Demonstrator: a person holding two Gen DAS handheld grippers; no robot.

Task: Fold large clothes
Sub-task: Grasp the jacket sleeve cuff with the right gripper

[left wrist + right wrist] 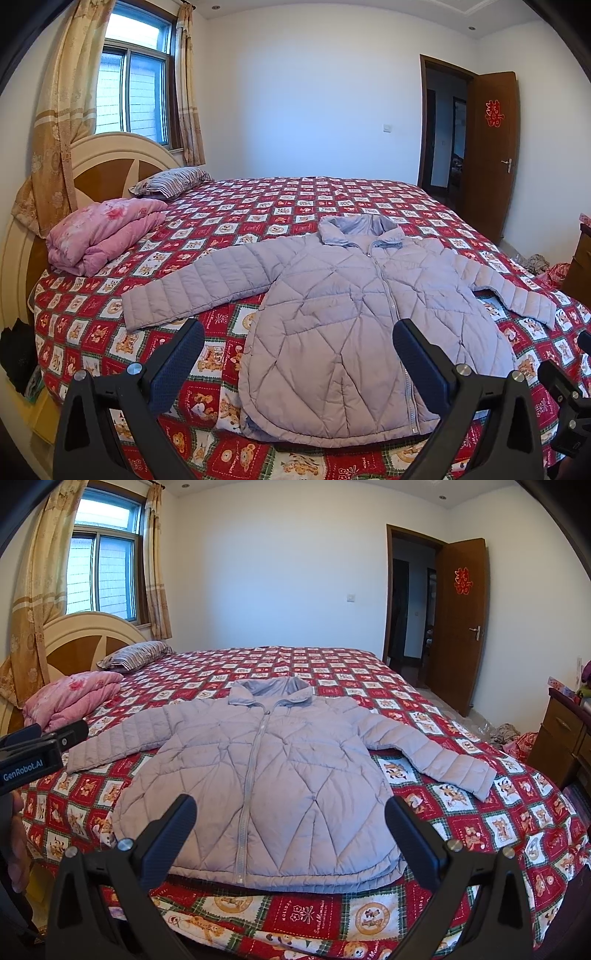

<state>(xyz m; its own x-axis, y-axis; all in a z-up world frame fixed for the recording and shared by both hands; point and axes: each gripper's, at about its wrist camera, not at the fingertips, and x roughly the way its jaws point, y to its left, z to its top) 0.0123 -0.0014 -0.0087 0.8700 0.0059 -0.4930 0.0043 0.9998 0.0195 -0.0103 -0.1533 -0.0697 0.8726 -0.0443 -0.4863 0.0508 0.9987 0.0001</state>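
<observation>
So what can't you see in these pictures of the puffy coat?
- Back of the jacket: it lies front up on the bedspread, both views.
- Hem middle: left gripper fingers cover parts in the left view.
- Room past the door: too dark, both views.
- Heap on the floor: too small, right view.
</observation>
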